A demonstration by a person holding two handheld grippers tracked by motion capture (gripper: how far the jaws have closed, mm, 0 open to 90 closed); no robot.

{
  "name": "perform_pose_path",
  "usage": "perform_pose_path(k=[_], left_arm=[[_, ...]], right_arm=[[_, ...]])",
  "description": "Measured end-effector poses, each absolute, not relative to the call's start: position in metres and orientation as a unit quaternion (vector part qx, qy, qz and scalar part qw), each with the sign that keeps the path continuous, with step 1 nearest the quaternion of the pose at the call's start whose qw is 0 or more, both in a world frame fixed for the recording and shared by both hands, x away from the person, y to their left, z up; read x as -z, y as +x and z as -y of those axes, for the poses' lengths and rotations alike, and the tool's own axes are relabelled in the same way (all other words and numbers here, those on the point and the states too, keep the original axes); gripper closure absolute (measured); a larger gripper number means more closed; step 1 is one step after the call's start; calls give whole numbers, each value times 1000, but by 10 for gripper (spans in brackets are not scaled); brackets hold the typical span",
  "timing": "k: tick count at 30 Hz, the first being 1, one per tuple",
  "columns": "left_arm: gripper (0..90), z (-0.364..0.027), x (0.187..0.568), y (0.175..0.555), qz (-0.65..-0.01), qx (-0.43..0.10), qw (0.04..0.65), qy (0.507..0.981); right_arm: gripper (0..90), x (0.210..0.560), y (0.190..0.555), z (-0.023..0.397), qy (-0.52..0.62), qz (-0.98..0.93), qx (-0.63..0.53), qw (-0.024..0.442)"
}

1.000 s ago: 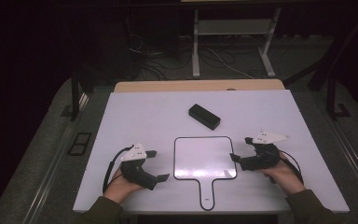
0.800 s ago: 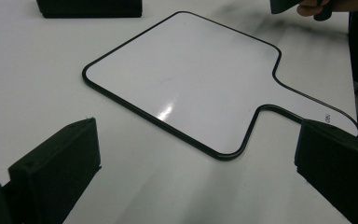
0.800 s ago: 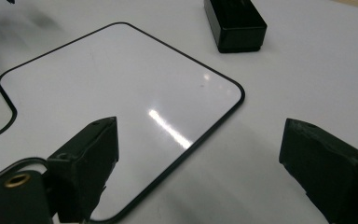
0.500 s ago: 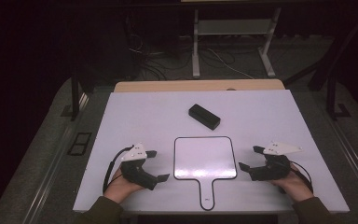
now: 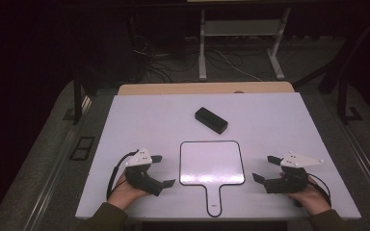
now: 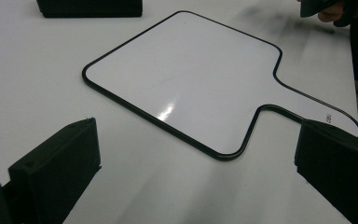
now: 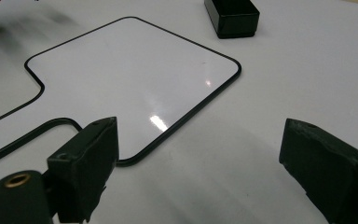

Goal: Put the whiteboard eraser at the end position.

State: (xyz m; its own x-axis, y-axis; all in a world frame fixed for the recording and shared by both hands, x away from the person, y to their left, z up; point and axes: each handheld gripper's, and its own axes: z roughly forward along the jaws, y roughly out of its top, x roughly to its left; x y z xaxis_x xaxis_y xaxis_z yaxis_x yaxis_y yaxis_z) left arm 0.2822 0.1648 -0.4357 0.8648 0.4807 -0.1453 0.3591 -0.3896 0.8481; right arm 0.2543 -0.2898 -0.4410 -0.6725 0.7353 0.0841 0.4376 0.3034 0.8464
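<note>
High view looks down from above; both gripper views sit low, close — sharing the whiteboard paddle (image 5: 212, 162).

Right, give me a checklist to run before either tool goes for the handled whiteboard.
1. Whiteboard lies flat on the table, nothing on it: ok.
2. Left tool open, nothing between the jaws: ok.
3. Right tool open, nothing between the jaws: ok.
4. Both tools stand apart from the board: ok.
5. Black box sits apart from the board's far edge: ok.
6. Board surface wiped clean: ok.
</note>
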Motion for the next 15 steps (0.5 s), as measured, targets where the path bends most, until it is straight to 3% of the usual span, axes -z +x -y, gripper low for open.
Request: perform_pose_path(k=[15], left_arm=[[0,-165,436,282,-252,-63,493,830]], right_arm=[[106,445,252,291,373,-793,-453,162]])
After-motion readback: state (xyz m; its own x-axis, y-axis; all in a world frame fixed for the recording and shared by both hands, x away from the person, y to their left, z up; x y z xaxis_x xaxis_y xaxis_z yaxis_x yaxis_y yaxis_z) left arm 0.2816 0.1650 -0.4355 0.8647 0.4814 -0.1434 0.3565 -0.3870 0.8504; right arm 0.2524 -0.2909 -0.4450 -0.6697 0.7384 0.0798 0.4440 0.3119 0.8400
